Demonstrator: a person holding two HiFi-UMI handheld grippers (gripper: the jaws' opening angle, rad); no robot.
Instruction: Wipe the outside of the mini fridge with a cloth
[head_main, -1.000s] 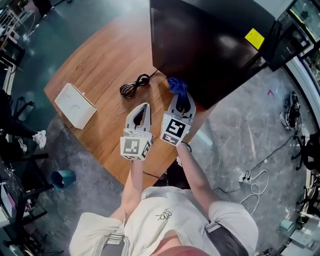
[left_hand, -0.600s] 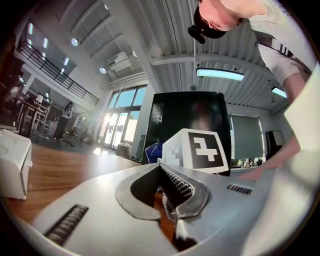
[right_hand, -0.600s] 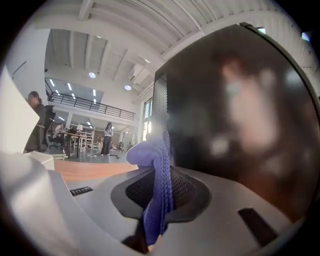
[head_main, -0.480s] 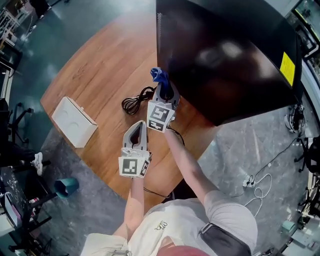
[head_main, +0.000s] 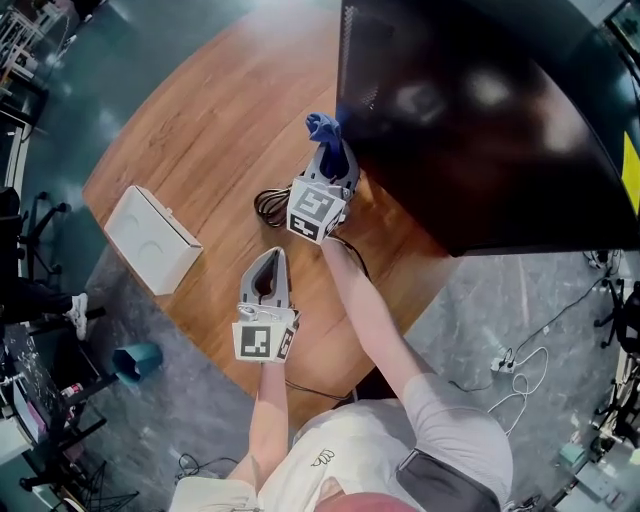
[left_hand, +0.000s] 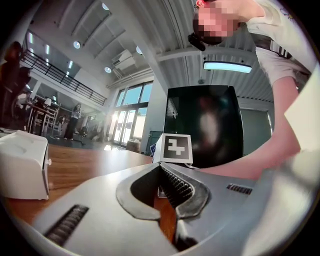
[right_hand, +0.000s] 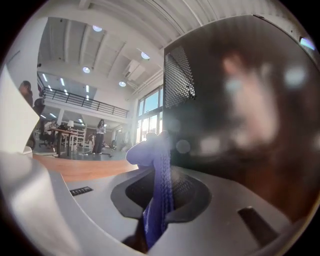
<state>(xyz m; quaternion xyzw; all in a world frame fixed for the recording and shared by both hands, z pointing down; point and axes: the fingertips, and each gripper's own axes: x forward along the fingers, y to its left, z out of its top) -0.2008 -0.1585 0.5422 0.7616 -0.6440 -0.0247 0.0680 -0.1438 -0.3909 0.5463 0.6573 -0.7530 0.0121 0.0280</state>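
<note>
The black mini fridge (head_main: 480, 110) stands on the round wooden table (head_main: 210, 130), filling the upper right of the head view. My right gripper (head_main: 326, 140) is shut on a blue cloth (head_main: 321, 127) and holds it against the fridge's left side near the lower corner. In the right gripper view the cloth (right_hand: 157, 165) sticks up between the jaws beside the glossy fridge wall (right_hand: 240, 110) with its vent grille. My left gripper (head_main: 269, 262) is shut and empty, low over the table nearer the person. In the left gripper view the fridge (left_hand: 205, 125) stands ahead.
A coiled black power cord (head_main: 270, 205) lies on the table just left of my right gripper. A white box (head_main: 152, 238) sits near the table's left edge, also the white box (left_hand: 22, 165) in the left gripper view. Cables lie on the floor at right.
My right gripper has carried the cloth leftward and up along the fridge from its front corner to its left side. The left gripper has dropped back slightly toward the person.
</note>
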